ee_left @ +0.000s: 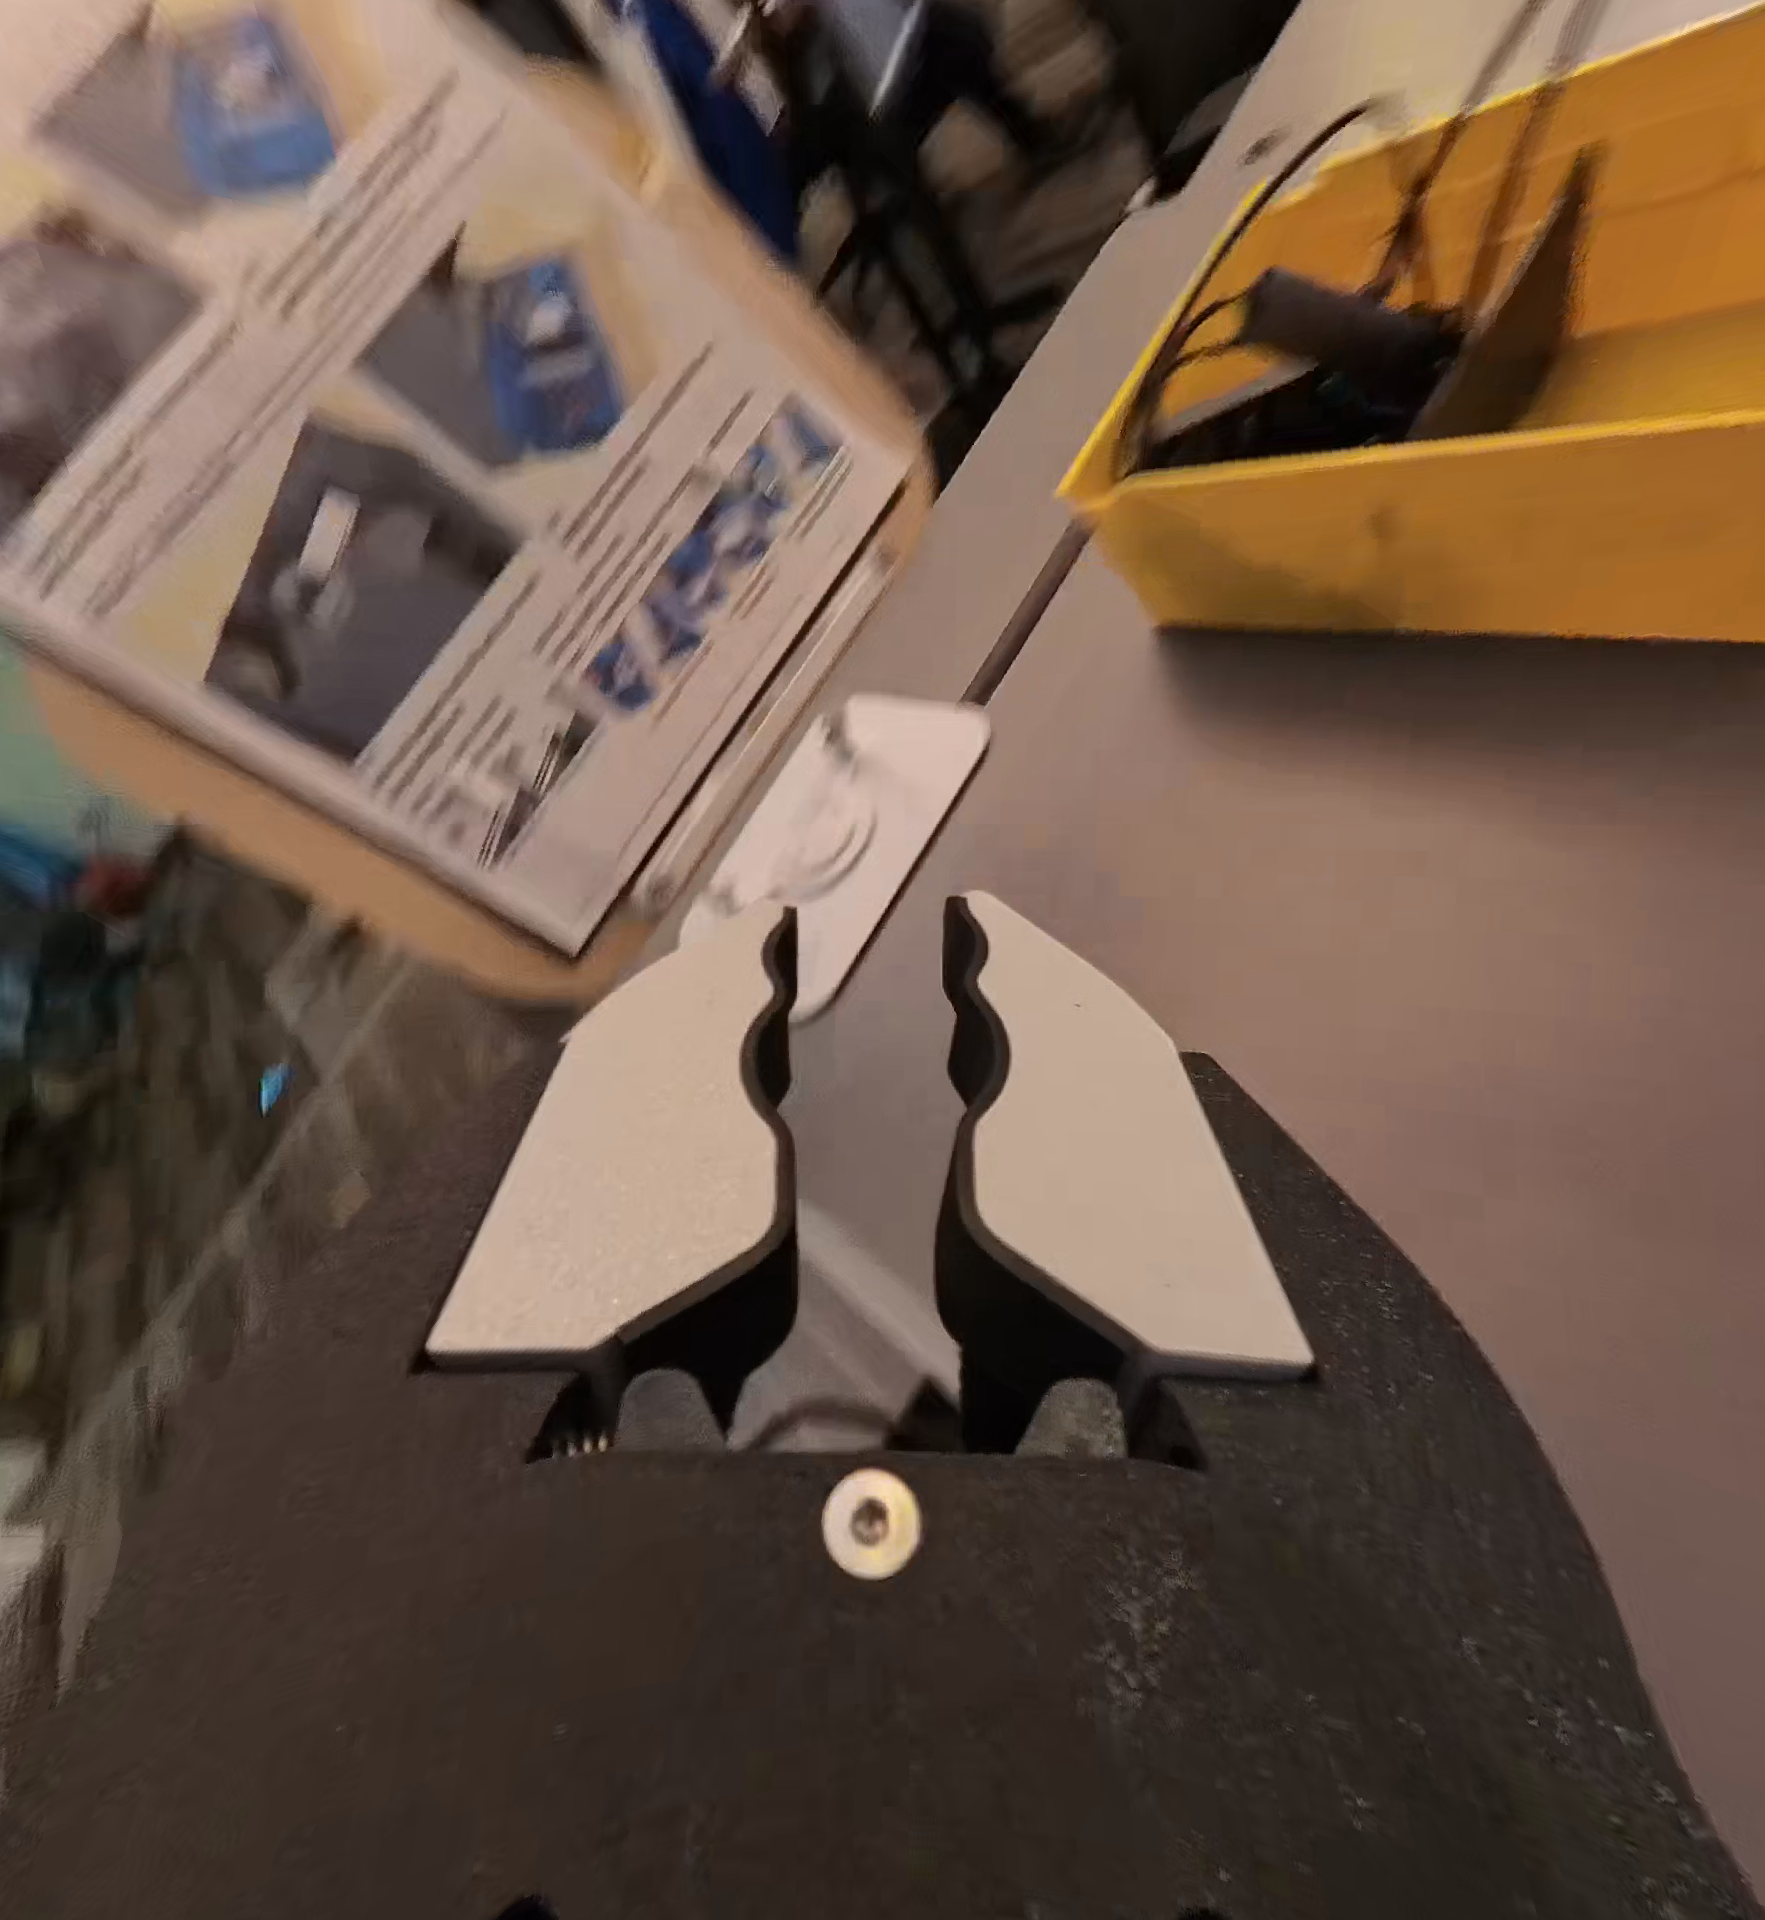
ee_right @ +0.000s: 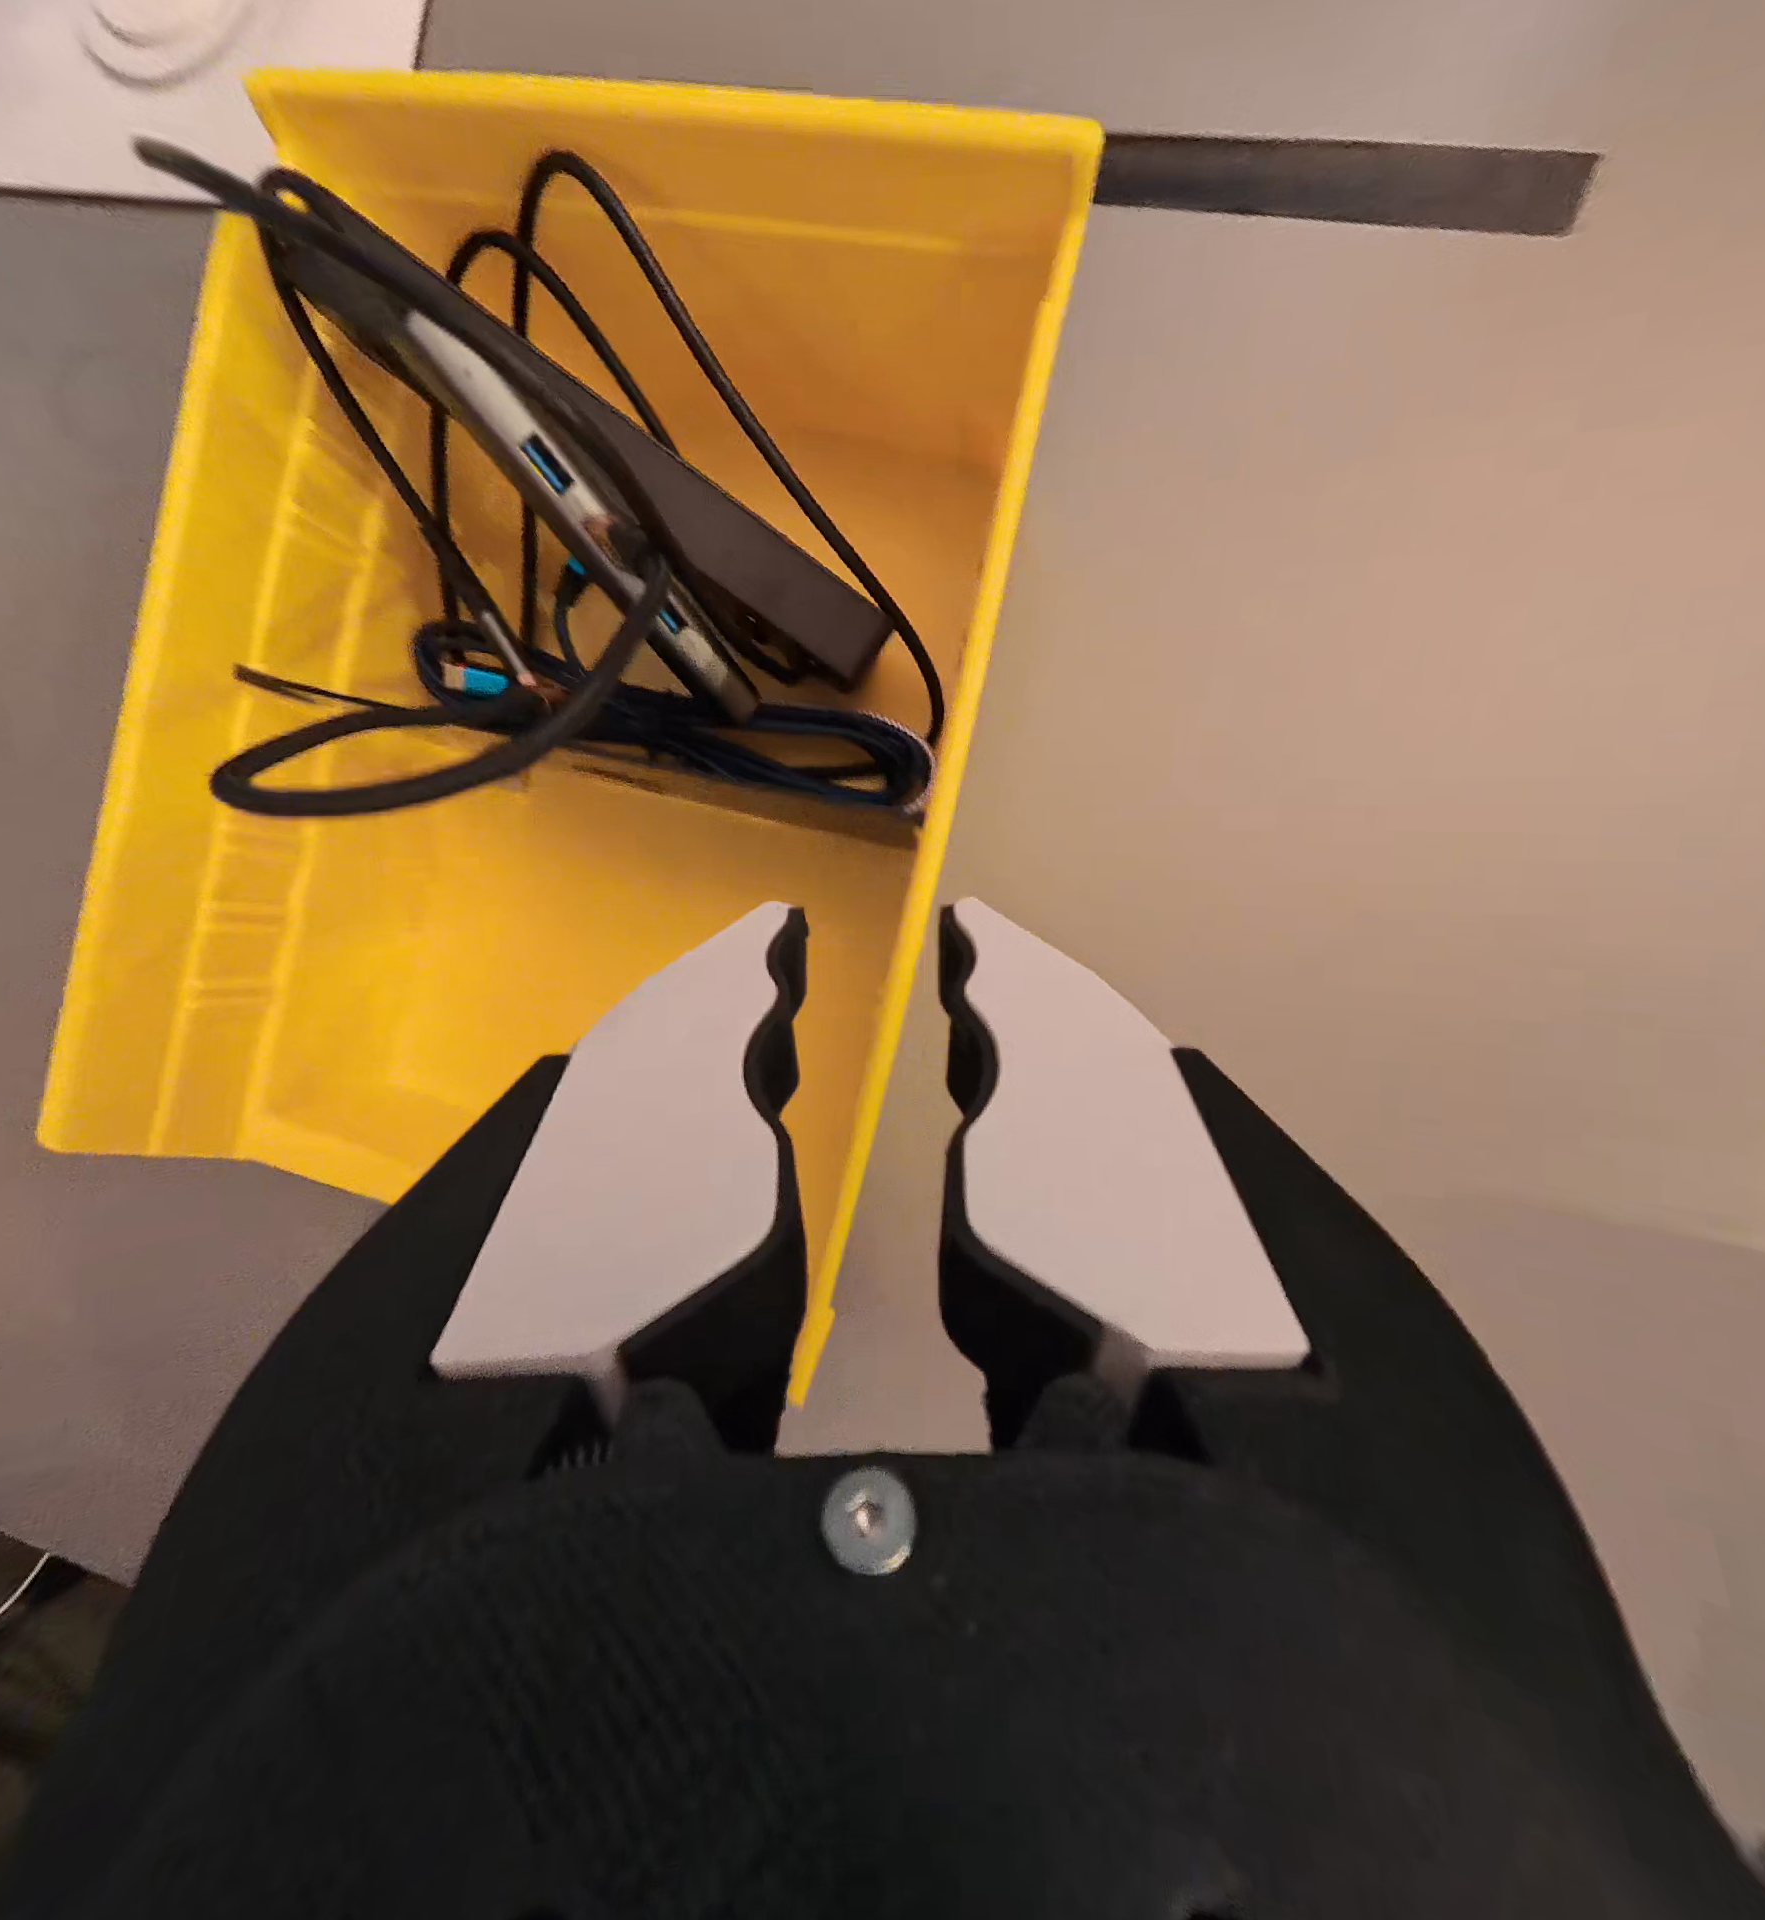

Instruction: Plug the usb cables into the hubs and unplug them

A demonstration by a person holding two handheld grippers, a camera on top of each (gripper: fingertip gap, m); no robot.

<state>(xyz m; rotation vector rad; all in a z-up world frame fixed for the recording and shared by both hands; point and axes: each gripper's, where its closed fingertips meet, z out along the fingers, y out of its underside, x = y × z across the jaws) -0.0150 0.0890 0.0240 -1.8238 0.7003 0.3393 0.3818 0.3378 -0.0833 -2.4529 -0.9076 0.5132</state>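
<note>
1. In the left wrist view we see our left gripper (ee_left: 870,935) held above the grey table (ee_left: 1377,1039), its jaws parted by a narrow gap and holding nothing.
2. At eleven o'clock from it stands a blurred printed board (ee_left: 421,447), and just beyond the fingertips lies a pale flat plate (ee_left: 888,790).
3. At one o'clock sits the yellow bin (ee_left: 1480,520), with dark cables and hubs heaped inside.
4. In the right wrist view, our right gripper (ee_right: 873,925) hovers over the bin's near right wall (ee_right: 961,727), jaws narrowly parted and empty, the wall's edge running between them.
5. At eleven o'clock from the tips, the hubs (ee_right: 629,499) lean together inside the bin, their long axes running from ten o'clock down to four o'clock.
6. Black usb cables (ee_right: 712,374) loop around the hubs; a blue-tipped plug (ee_right: 483,681) lies near the bin floor.
</note>
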